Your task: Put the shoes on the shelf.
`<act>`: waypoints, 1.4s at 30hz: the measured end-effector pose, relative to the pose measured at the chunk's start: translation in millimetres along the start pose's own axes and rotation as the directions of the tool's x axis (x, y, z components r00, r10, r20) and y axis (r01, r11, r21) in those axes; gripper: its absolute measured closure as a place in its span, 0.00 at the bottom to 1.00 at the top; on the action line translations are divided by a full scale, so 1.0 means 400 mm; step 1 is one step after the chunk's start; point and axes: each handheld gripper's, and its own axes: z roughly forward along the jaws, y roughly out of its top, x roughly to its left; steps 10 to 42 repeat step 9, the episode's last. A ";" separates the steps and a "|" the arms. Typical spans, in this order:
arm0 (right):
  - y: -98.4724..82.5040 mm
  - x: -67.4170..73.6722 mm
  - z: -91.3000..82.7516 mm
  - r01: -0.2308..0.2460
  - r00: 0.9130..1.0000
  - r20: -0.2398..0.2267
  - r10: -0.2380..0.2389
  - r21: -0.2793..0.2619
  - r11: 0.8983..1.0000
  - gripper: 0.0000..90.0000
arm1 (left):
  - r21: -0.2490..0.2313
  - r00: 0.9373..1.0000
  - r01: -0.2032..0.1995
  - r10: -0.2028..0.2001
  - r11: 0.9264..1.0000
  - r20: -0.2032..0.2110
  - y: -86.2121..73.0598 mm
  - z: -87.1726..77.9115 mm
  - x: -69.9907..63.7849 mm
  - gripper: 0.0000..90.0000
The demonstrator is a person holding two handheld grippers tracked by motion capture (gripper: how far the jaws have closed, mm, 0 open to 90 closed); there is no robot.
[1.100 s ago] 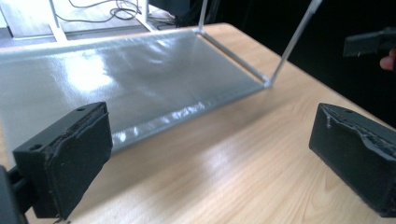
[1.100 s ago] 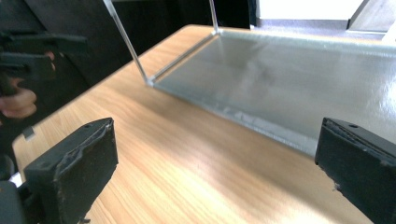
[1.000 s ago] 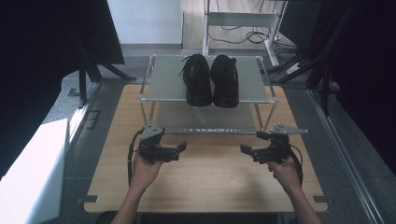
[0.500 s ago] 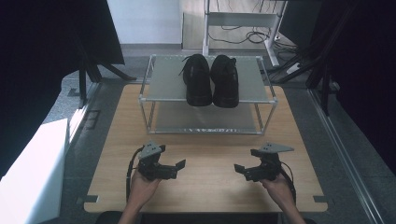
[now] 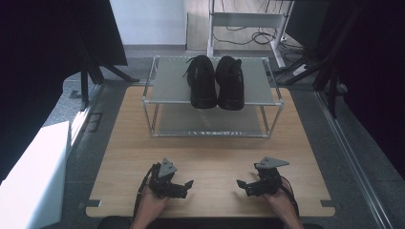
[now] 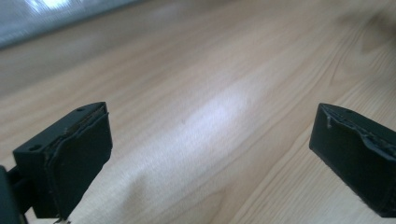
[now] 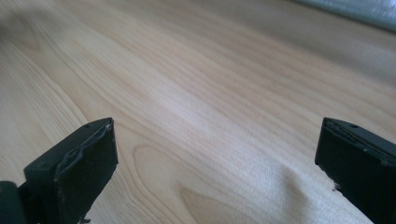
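Two shoes top the high view's rack.

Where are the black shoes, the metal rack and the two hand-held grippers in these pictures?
black shoes [image 5: 216, 83]: high view, where the pair meets.
metal rack [image 5: 167, 86]: high view, bare part of its top shelf.
left gripper [image 5: 187, 186]: high view, between its jaw tips.
right gripper [image 5: 241, 185]: high view, between its jaw tips.

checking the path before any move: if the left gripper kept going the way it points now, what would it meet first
Most likely the bare wooden tabletop: the open left gripper tilts down toward it and points inward, toward the right gripper. Depth is unclear.
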 end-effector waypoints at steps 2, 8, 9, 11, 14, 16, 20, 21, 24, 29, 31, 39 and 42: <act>-0.006 0.004 0.008 0.017 1.000 0.004 -0.017 0.020 1.000 0.00 | 0.027 1.000 -0.018 0.018 0.999 -0.011 -0.004 0.010 -0.005 0.00; -0.019 0.018 0.032 0.067 0.998 0.008 -0.067 0.080 0.995 0.00 | 0.098 0.998 -0.050 0.052 0.994 -0.025 -0.014 0.034 -0.018 0.00; -0.020 0.019 0.034 0.073 0.997 0.009 -0.074 0.085 0.994 0.00 | 0.103 0.998 -0.058 0.061 0.993 -0.029 -0.014 0.036 -0.021 0.00; -0.020 0.019 0.034 0.073 0.997 0.009 -0.074 0.085 0.994 0.00 | 0.103 0.998 -0.058 0.061 0.993 -0.029 -0.014 0.036 -0.021 0.00; -0.020 0.019 0.034 0.073 0.997 0.009 -0.074 0.085 0.994 0.00 | 0.103 0.998 -0.058 0.061 0.993 -0.029 -0.014 0.036 -0.021 0.00; -0.020 0.019 0.034 0.073 0.997 0.009 -0.074 0.085 0.994 0.00 | 0.103 0.998 -0.058 0.061 0.993 -0.029 -0.014 0.036 -0.021 0.00; -0.020 0.019 0.034 0.073 0.997 0.009 -0.074 0.085 0.994 0.00 | 0.103 0.998 -0.058 0.061 0.993 -0.029 -0.014 0.036 -0.021 0.00; -0.020 0.019 0.034 0.073 0.997 0.009 -0.074 0.085 0.994 0.00 | 0.103 0.998 -0.058 0.061 0.993 -0.029 -0.014 0.036 -0.021 0.00; -0.020 0.019 0.034 0.073 0.997 0.009 -0.074 0.085 0.994 0.00 | 0.103 0.998 -0.058 0.061 0.993 -0.029 -0.014 0.036 -0.021 0.00; -0.020 0.019 0.034 0.073 0.997 0.009 -0.074 0.085 0.994 0.00 | 0.103 0.998 -0.058 0.061 0.993 -0.029 -0.014 0.036 -0.021 0.00; -0.020 0.019 0.034 0.073 0.997 0.009 -0.074 0.085 0.994 0.00 | 0.103 0.998 -0.058 0.061 0.993 -0.029 -0.014 0.036 -0.021 0.00; -0.020 0.019 0.034 0.073 0.997 0.009 -0.074 0.085 0.994 0.00 | 0.103 0.998 -0.058 0.061 0.993 -0.029 -0.014 0.036 -0.021 0.00; -0.020 0.019 0.034 0.073 0.997 0.009 -0.074 0.085 0.994 0.00 | 0.103 0.998 -0.058 0.061 0.993 -0.029 -0.014 0.036 -0.021 0.00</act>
